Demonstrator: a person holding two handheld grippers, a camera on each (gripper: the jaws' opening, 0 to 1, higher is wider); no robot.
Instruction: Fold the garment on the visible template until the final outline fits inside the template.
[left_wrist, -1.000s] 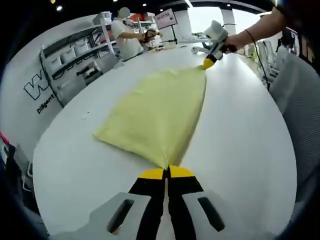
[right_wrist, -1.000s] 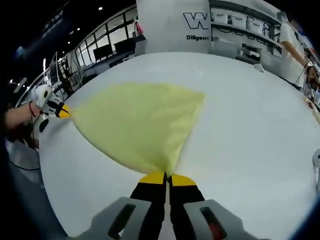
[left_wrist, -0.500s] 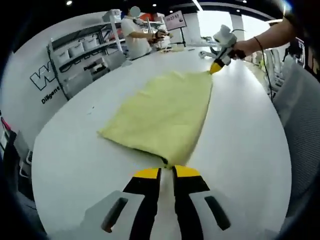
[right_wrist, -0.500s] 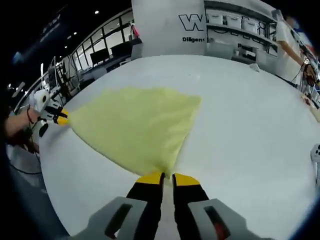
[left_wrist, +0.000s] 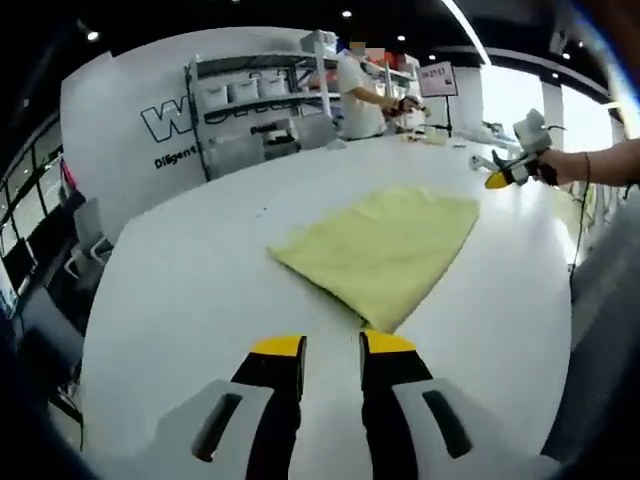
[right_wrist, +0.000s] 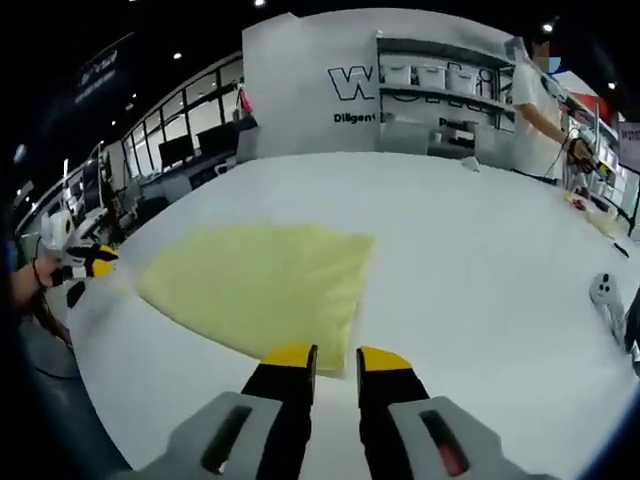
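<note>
A white table (left_wrist: 180, 270) carries a folded yellow garment (left_wrist: 385, 250) lying flat.

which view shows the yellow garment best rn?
Left gripper view: the yellow garment lies flat mid-frame, all edges visible. Right gripper view also shows it, but its near edge is partly hidden behind the right tool.

Large dark outlined "W" on the white wall (left_wrist: 120, 120) behind the shelving (left_wrist: 262, 95), rest of the word cut off by the shelves; beneath it, smaller dark lettering starting "Diligent", remainder hidden. Same "W" and "Diligent" legible on that wall (right_wrist: 300, 80) in the right gripper view. Small white sign (left_wrist: 436, 78) at the tabletop's far edge, printed digits too blurred to read.
</note>
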